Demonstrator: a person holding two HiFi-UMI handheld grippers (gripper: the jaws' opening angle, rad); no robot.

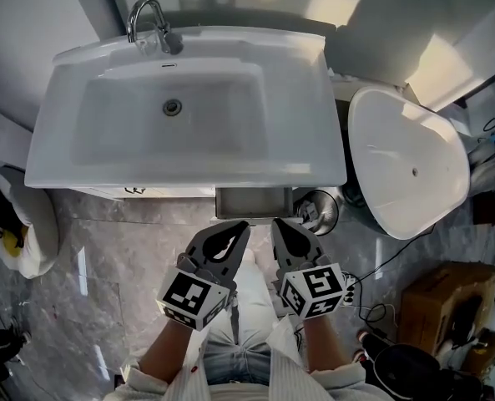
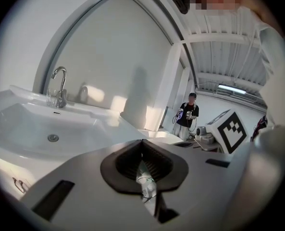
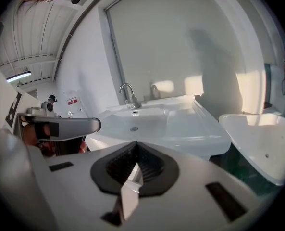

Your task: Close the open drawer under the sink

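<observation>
In the head view the open drawer (image 1: 254, 201) shows as a grey box that sticks out a little from under the front edge of the white sink (image 1: 55, 161). My left gripper (image 1: 239, 226) and right gripper (image 1: 282, 225) are held side by side just in front of it, tips pointing at its front; I cannot tell whether they touch it. Both are shut with nothing between the jaws. The left gripper view has its closed tips (image 2: 142, 142) above the sink's rim (image 2: 84, 110). The right gripper view has its closed tips (image 3: 135, 144) facing the sink (image 3: 200, 129), and the drawer is hidden there.
A white toilet (image 1: 410, 161) stands right of the sink. A round metal bin (image 1: 318, 211) sits beside the drawer. A cardboard box (image 1: 443, 303) and cables lie at lower right, a white bag (image 1: 26, 232) at left. A person (image 2: 188, 115) stands far off.
</observation>
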